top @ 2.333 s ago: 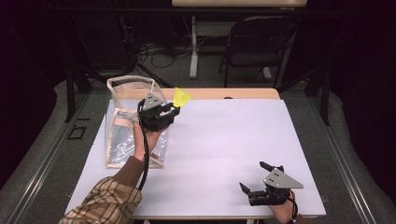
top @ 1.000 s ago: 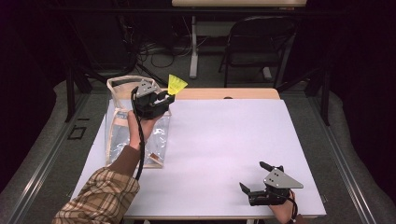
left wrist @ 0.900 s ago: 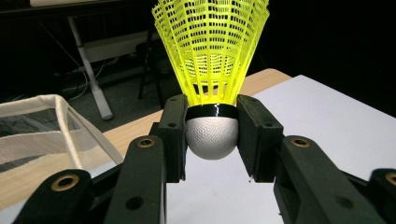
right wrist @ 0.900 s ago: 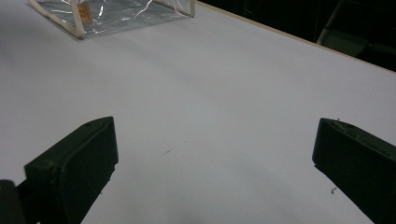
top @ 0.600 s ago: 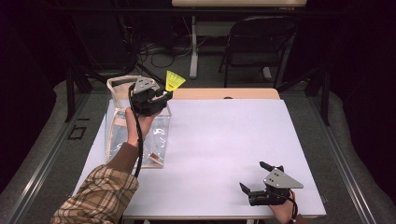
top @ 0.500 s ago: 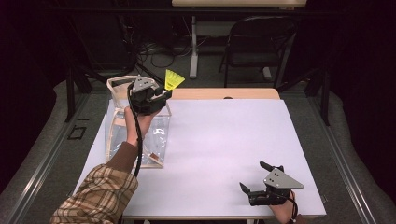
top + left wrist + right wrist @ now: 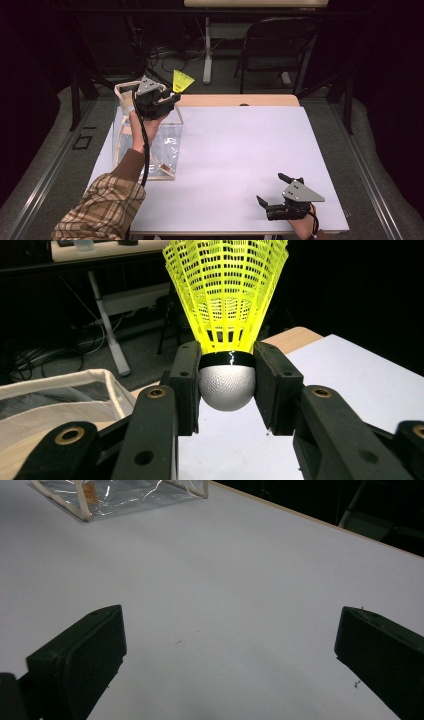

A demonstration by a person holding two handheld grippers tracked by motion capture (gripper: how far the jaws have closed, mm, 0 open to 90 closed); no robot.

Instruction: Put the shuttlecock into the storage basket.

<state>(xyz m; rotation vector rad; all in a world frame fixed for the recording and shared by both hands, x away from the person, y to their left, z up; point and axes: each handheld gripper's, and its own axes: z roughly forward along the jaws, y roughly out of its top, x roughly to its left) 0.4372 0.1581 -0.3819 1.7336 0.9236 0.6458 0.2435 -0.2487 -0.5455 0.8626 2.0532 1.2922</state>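
Nearest the person, at the front right corner of the white desk (image 7: 240, 150), the right gripper (image 7: 280, 196) rests low on the surface with its fingers (image 7: 80, 655) spread wide apart and nothing between them; bare desk lies ahead of it. Farther off on the left, a plaid sleeve (image 7: 102, 210) reaches forward, and the hand (image 7: 142, 127) lifts the left gripper (image 7: 172, 97) above a clear plastic bag (image 7: 165, 145) with cream trim, which stands on the desk's left side. That gripper's fingers (image 7: 186, 385) are clamped on the round white cork of a yellow shuttlecock (image 7: 227, 315), its netted skirt pointing away from the gripper. The shuttlecock (image 7: 182, 81) hangs in the air over the bag's far right corner, close to the desk's back edge. Beyond the desk stands a dark chair (image 7: 275, 50).
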